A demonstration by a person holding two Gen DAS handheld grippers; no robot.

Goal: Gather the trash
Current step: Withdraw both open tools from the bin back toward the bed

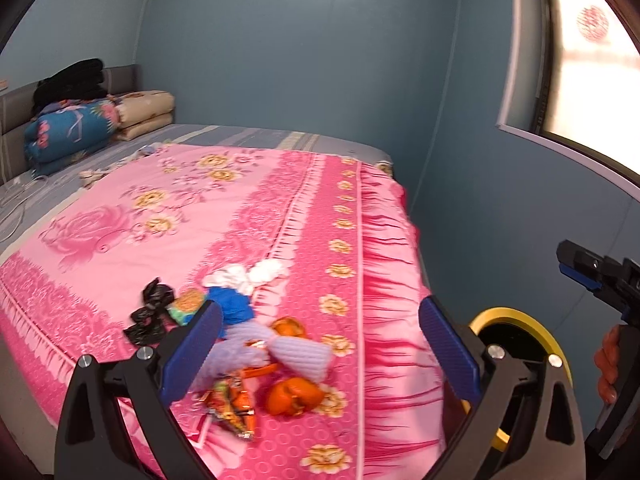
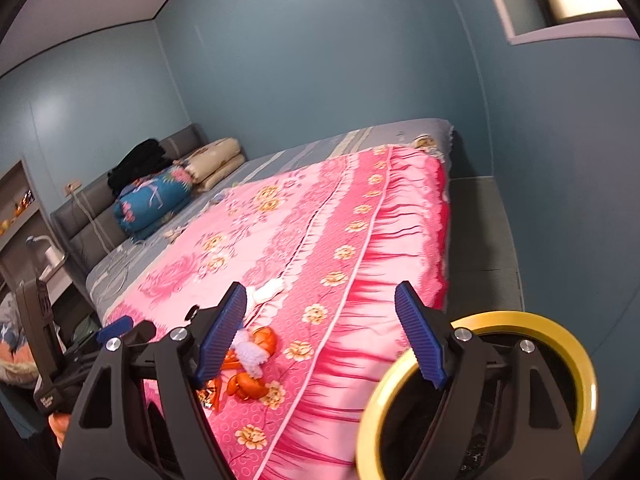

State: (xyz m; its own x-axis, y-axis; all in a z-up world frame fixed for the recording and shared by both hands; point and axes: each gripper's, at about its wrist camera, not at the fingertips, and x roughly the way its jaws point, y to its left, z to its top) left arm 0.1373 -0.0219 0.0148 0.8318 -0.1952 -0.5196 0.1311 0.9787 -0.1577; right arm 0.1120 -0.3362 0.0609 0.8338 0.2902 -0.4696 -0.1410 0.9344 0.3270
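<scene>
A heap of trash lies near the foot of the pink flowered bed (image 1: 208,216): a black plastic bag (image 1: 150,312), a blue wad (image 1: 234,304), white tissues (image 1: 250,274), lavender foam nets (image 1: 288,354), orange peels (image 1: 294,396) and a snack wrapper (image 1: 234,404). My left gripper (image 1: 324,354) hangs open over the heap, with nothing pinched between its pads. My right gripper (image 2: 320,336) is open and empty above the bed's hanging edge, right of the orange peels (image 2: 248,386). A yellow-rimmed bin (image 2: 576,344) with a black inside stands just below the right gripper, beside the bed.
Folded quilts (image 1: 76,128) and black clothes (image 1: 72,80) are stacked at the headboard, with white cables (image 1: 16,200) nearby. A blue wall and a window (image 1: 592,80) run along the bed's far side, leaving a narrow floor strip (image 2: 480,232). A hand (image 1: 608,364) holds the right gripper.
</scene>
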